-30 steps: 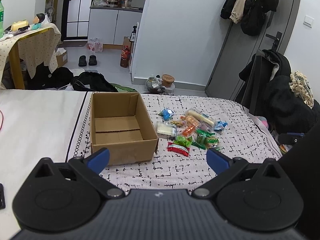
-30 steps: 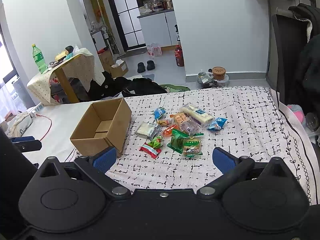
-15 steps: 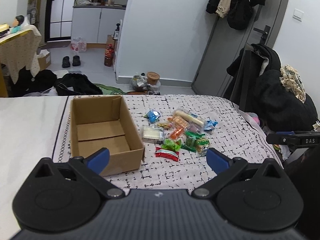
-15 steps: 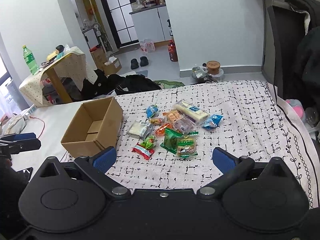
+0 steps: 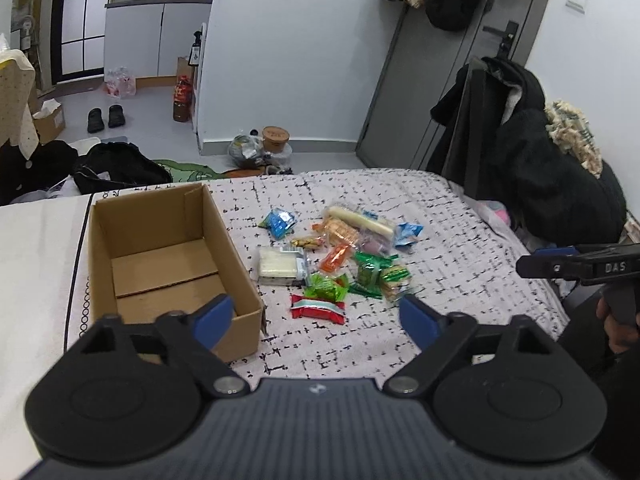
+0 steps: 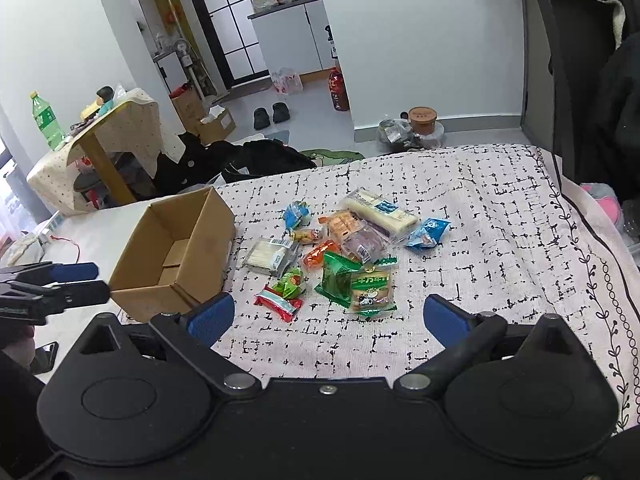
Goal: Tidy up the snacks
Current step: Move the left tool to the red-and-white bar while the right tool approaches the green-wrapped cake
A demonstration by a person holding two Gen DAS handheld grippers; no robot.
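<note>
With both the left gripper (image 5: 316,316) and right gripper (image 6: 326,316) spread wide and empty above the bed (image 6: 500,216), start with the nearest red packet (image 6: 278,302) beside the empty cardboard box (image 6: 176,248), pinching its middle.

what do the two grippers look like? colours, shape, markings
Both match: matte black bodies with two round discs, angled black linkage arms with silver pivot screws, blue pads on the fingers. Left gripper has a ribbed centre plate; right gripper a smooth one. White "DAS" lettering shows on the right gripper's side. No cables visible.
</note>
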